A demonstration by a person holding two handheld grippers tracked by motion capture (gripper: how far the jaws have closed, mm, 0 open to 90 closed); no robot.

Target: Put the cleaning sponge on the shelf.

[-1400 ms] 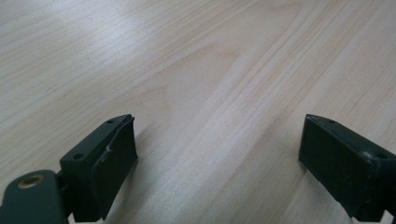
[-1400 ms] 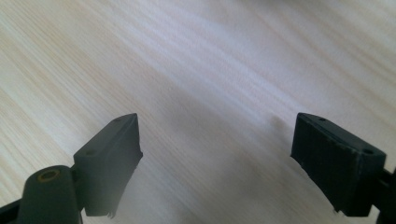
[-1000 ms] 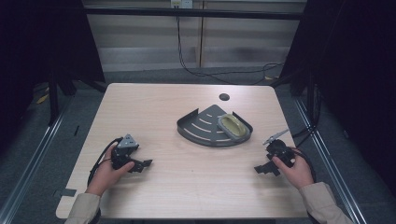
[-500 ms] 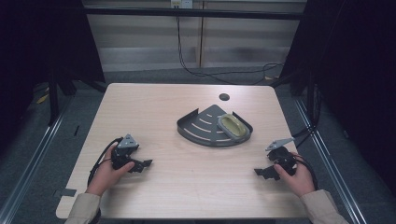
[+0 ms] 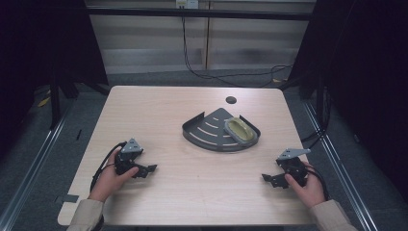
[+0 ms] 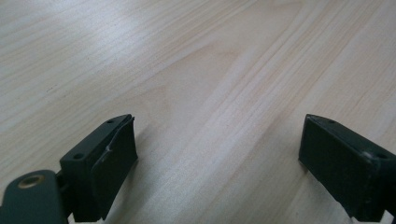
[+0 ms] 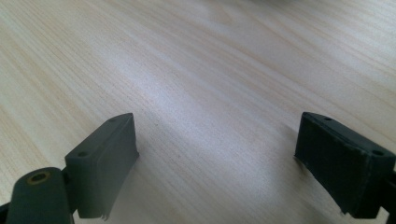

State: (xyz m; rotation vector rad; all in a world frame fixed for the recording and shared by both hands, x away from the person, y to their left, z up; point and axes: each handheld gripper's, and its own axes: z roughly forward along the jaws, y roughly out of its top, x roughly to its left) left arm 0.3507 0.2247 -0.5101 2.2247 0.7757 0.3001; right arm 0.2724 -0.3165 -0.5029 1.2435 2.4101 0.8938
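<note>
On the near half of the table, as the high view shows it, each of the person's hands rests on the wood with a gripper in it. The left gripper lies by the near left edge, its jaws pointing toward the middle of the table and holding nothing; how far apart they stand cannot be told from up here. The right gripper lies by the near right edge, jaws pointing inward toward the left one, also holding nothing. Beyond and between the two grippers, well apart from both, sits a dark grey fan-shaped tray with slots in its floor. A pale yellowish oval dish lies in the tray's right part, on the side closer to the right gripper.

Along the left gripper view, the left gripper has its two black jaws spread wide, with bare light wood grain between them.

Along the right gripper view, the right gripper likewise has its jaws wide apart over bare wood.
</note>
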